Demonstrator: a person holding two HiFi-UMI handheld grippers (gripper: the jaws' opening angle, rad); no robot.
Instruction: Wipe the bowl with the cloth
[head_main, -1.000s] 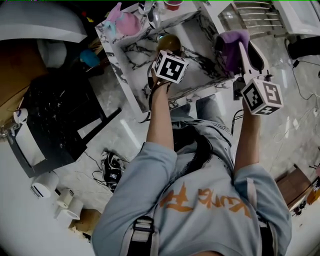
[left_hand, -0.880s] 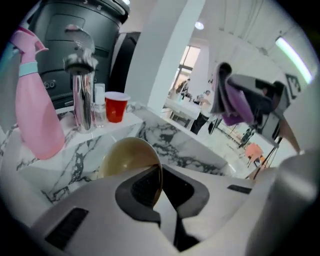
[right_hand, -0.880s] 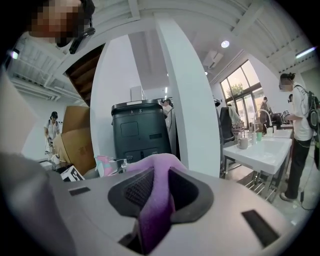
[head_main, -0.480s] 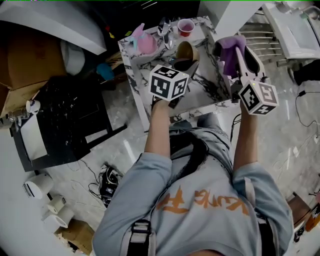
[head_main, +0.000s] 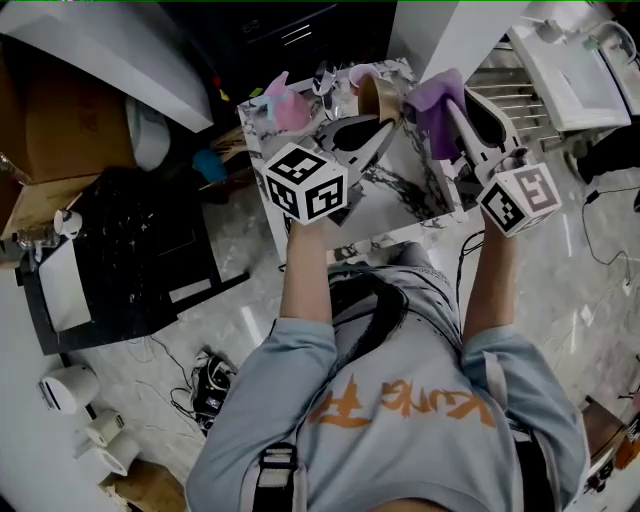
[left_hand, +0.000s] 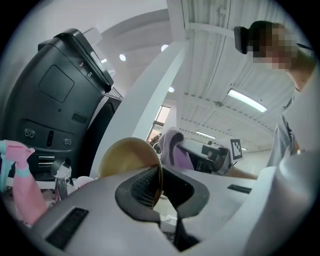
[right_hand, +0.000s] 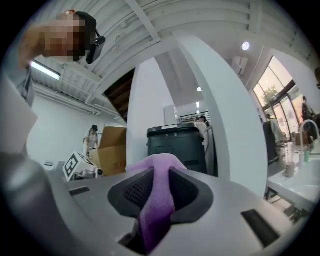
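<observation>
Gripped by its rim, the tan bowl (head_main: 374, 96) (left_hand: 125, 157) is held up on edge above the marbled counter (head_main: 400, 195), its hollow facing the right side. The left claw (head_main: 385, 118) (left_hand: 160, 189) is closed narrow on that rim, with the thin wall sandwiched between its pads. Just beside the bowl hangs the purple cloth (head_main: 434, 104) (right_hand: 156, 212), bunched and pinched in the right claw (head_main: 455, 112) (right_hand: 161, 177), a fold poking out past the tips. From the head view a small gap seems to separate cloth and bowl, so I judge the wiping not yet begun. Both pickups look done, and what is left is pressing the cloth into the bowl and rubbing round. A pink bottle (head_main: 287, 106) stands at the counter's far corner.
</observation>
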